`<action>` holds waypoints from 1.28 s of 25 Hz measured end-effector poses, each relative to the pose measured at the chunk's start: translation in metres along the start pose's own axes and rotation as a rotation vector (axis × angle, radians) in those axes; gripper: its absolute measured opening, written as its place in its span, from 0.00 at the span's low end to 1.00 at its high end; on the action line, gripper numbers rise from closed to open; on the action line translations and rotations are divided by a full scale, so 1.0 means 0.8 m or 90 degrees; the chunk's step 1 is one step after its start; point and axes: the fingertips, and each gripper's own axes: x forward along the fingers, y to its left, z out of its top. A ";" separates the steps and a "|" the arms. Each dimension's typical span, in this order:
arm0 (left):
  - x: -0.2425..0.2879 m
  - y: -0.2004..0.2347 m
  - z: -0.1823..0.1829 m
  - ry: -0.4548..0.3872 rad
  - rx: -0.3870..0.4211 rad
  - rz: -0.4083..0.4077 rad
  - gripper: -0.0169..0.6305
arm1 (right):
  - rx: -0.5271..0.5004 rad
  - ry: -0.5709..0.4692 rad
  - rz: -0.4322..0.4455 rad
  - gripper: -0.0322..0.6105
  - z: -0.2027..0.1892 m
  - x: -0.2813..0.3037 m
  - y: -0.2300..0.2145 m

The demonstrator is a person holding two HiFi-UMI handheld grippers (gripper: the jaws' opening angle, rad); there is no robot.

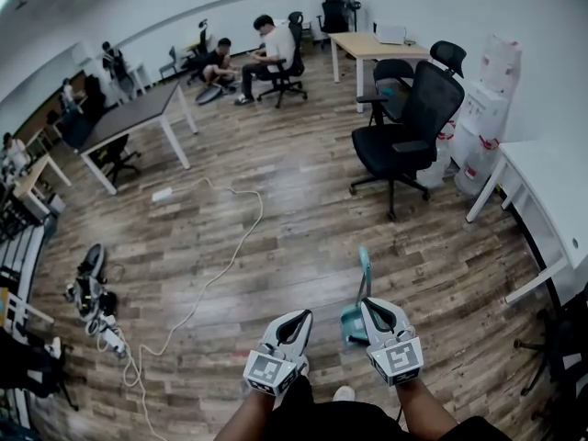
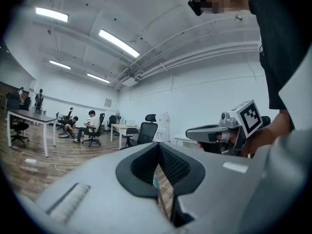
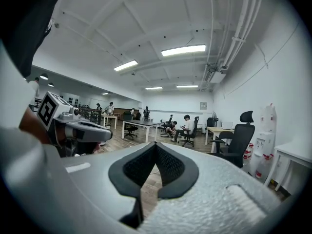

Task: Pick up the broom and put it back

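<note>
Currently on view, listed by item.

1. Teal plastic long-handled broom (image 1: 364, 269): it stands on the brown wood-plank floor (image 1: 276, 200), handle up and tilted slightly, head down. It is ahead of the two tools and between them, and in the head view it appears closer to the right one. Neither tool holds it. Through the hollow between the left tool's fingers, the left gripper view shows a thin teal sliver (image 2: 155, 181).

2. Left hand-held gripper (image 1: 303, 316): grey, with a marker cube at its rear, carried level. Its jaws meet at the tips and hold nothing.

3. Right hand-held gripper (image 1: 367, 303): same build, just to the right of the broom head in the head view. Its jaws are closed tip to tip and hold nothing.

4. Black mesh-backed office chair on castors (image 1: 409, 127): it stands well beyond the broom, toward the right wall.

5. White power cable (image 1: 241, 237): it trails in loops across the floor at left, well apart from the broom.

6. White-topped bench (image 1: 551, 186): it runs along the right edge.

7. Dark-topped bench with white legs (image 1: 129, 116): far left.

8. Stack of white water bottles (image 1: 487, 108): against the right wall, behind the chair.

9. Seated persons (image 1: 266, 53): at the far end of the room.
</note>
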 end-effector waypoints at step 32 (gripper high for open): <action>0.102 0.127 -0.037 0.068 0.007 -0.164 0.05 | 0.081 0.102 -0.156 0.05 -0.060 0.126 -0.033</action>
